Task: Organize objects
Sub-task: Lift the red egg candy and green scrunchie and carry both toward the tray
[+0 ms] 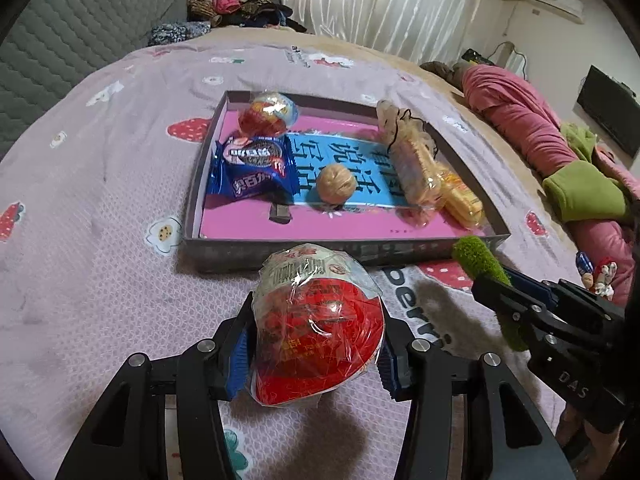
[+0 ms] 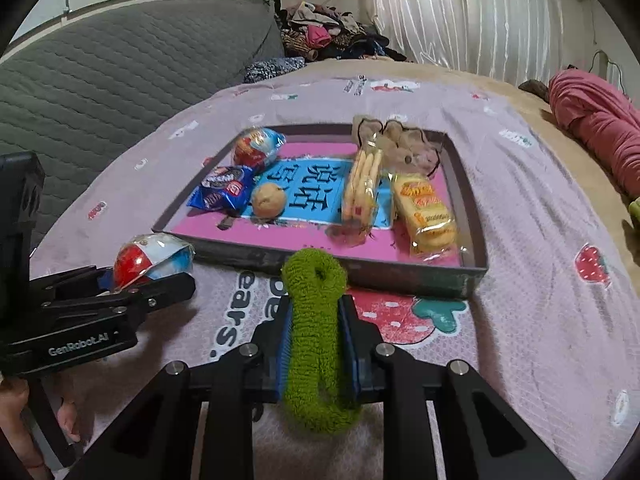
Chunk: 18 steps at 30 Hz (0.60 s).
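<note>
My left gripper (image 1: 315, 350) is shut on a round snack packet (image 1: 316, 312), red and white in clear wrap, held just above the bedspread in front of the tray. My right gripper (image 2: 318, 340) is shut on a green fuzzy hair tie (image 2: 314, 280), whose loop sticks out past the fingertips. The shallow dark tray (image 1: 320, 246) with a pink and blue floor lies ahead of both. In it are a second round packet (image 1: 268, 114), a blue cookie pack (image 1: 252, 168), a walnut (image 1: 336, 183), wrapped biscuits (image 1: 412, 168) and a yellow wafer pack (image 1: 464, 196).
The tray rests on a pink strawberry-print bedspread (image 1: 100, 200). Pink and green clothing (image 1: 520, 120) lies along the right side. A grey quilted headboard (image 2: 100, 80) stands at the left, and a clothes pile (image 2: 328, 32) sits at the far end. A hand (image 2: 16, 420) holds the left gripper.
</note>
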{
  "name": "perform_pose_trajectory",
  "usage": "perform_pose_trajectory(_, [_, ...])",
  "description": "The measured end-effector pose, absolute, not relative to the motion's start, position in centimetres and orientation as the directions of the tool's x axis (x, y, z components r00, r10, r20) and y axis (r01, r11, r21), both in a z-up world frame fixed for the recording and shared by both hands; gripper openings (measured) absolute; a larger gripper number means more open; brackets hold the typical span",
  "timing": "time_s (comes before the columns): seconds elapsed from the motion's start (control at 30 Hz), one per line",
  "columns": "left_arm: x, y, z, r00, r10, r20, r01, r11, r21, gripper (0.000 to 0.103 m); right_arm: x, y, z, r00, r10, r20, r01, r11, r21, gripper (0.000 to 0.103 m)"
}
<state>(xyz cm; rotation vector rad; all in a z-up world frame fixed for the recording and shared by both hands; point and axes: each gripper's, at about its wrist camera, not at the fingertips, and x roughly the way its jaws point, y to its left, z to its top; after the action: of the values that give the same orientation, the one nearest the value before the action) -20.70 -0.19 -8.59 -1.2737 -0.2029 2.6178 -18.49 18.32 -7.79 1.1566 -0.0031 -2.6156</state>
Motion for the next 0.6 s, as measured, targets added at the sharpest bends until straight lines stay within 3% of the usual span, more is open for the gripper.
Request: perform_pose_trajectory(0.6, [-19.7, 0.7, 1.1, -0.696, 0.222, -0.683, -0.151, -0.975, -0.164, 0.053, -17.5, 19.4, 1.6, -0.740, -0.258, -0.621, 0.264, -0.961, 0.083, 0.023])
